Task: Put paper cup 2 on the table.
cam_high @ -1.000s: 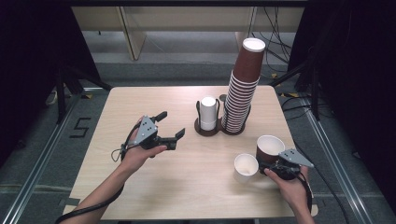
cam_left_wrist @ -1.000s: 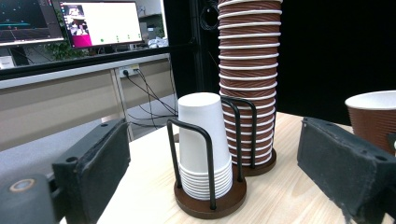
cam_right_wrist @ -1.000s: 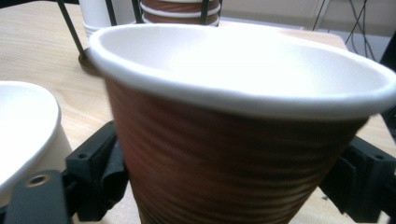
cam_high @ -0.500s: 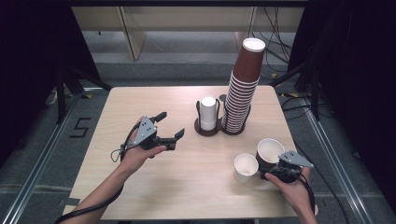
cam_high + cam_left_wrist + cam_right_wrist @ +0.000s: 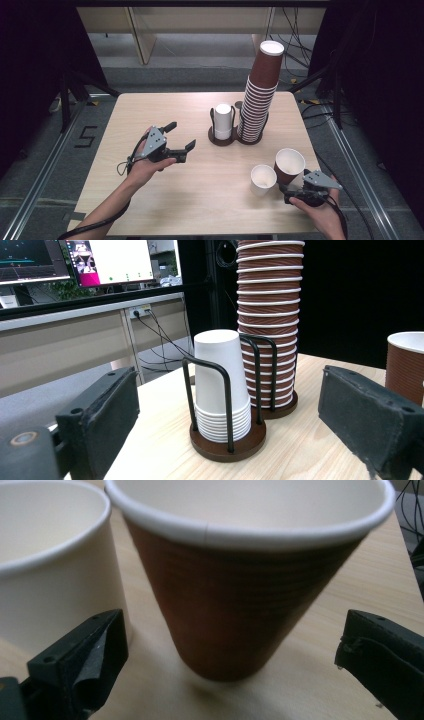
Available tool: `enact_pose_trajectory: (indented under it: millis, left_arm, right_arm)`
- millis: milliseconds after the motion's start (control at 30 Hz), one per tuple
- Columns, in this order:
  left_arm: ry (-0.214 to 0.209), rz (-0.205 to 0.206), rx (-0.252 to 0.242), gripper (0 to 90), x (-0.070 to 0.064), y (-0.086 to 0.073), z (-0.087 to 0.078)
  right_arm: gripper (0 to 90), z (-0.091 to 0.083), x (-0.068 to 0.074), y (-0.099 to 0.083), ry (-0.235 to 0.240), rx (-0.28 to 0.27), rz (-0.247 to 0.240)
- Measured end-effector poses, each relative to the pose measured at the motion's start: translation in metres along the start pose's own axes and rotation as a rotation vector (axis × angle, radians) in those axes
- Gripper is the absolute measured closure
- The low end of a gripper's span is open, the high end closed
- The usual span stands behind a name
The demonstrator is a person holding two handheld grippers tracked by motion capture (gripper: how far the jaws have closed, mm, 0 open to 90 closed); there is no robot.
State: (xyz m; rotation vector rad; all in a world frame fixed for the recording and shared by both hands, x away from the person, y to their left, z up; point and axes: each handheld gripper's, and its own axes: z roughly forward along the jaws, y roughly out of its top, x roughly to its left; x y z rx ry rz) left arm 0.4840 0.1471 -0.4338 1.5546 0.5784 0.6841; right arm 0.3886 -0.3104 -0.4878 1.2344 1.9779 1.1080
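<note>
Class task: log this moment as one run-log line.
right gripper: open, behind brown cup | left gripper: open, idle | white cup: beside brown

I see a brown cup [image 5: 289, 166] with fine ribbed lines on its wall, a white rim and a cream inside; it stands at the near right. Just left of it is a plain white cup [image 5: 263, 179]. The surface [image 5: 150, 115] is pale wood with a light grain. At the far side, the tall stack of cups [image 5: 260, 95] is brown with thin white rim stripes, and the short stack [image 5: 223, 121] beside it is white. Their holder [image 5: 227, 447] has a dark brown base and black wire. My left gripper [image 5: 175, 141] and right gripper [image 5: 288, 191] are black, each with a grey plate.
</note>
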Motion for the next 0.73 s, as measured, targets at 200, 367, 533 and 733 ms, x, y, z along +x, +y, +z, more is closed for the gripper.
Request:
enact_pose_trajectory:
  millis: [200, 367, 533, 733]
  left_arm:
    - [0.013, 0.004, 0.015, 9.0, 0.000, -0.011, -0.007]
    - [0.024, 0.014, 0.026, 9.0, 0.000, -0.021, -0.014]
    - [0.038, 0.026, 0.032, 9.0, -0.003, -0.033, -0.021]
    - [0.049, 0.021, 0.027, 8.9, -0.011, -0.046, -0.029]
  right_arm:
    - [0.4, -0.011, 0.003, -0.009, 0.012, 0.000, -0.011]
    - [0.4, -0.020, 0.002, -0.015, -0.017, -0.010, -0.029]
    - [0.4, -0.026, 0.004, -0.022, -0.044, -0.055, -0.012]
    - [2.8, -0.034, -0.002, -0.024, -0.101, -0.135, 0.009]
